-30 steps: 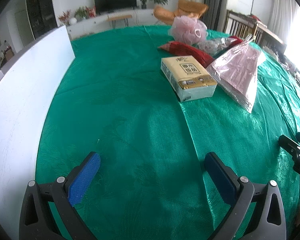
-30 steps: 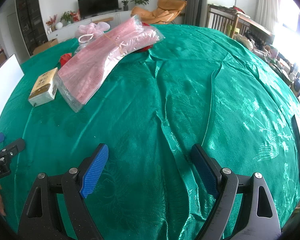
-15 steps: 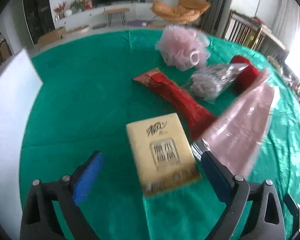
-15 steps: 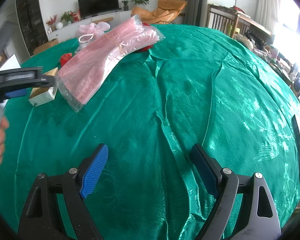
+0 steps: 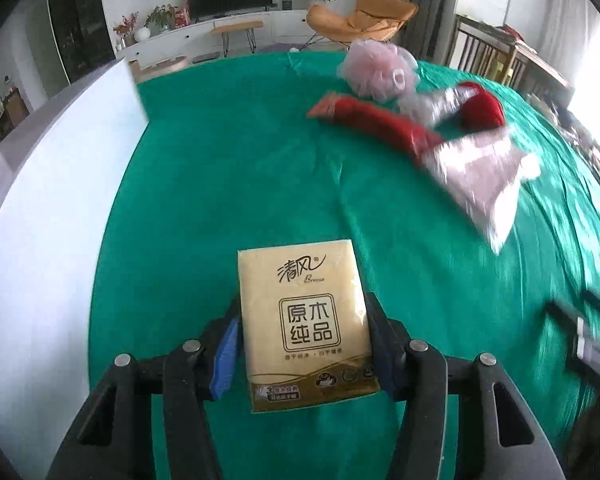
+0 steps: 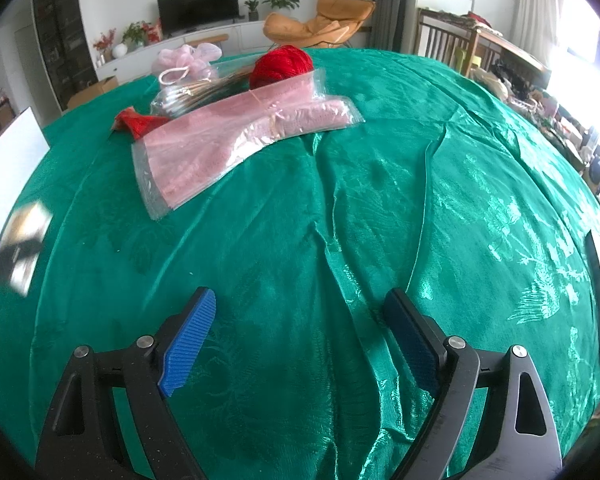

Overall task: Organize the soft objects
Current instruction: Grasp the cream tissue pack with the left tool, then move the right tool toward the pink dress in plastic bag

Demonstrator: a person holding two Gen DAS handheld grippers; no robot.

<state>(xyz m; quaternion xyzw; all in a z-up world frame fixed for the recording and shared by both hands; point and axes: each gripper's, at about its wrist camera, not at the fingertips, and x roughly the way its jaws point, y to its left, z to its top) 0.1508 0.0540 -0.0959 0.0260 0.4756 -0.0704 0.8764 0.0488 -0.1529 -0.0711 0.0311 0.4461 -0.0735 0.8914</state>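
Pinching the tissue pack (image 5: 306, 320) by its long sides, the left tongs (image 5: 305, 350) have just closed and carry it above the surface (image 5: 228, 184) near its left edge; next comes setting it down. The right tongs (image 6: 298, 338) hang spread, empty.

tissue pack (image 5: 306, 324) before, apparently, towel bag (image 5: 480, 168)

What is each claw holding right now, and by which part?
The left claw has just closed on the yellow tissue pack, gripping the two long sides of its near half. The right claw is open over the green tablecloth, holding nothing.
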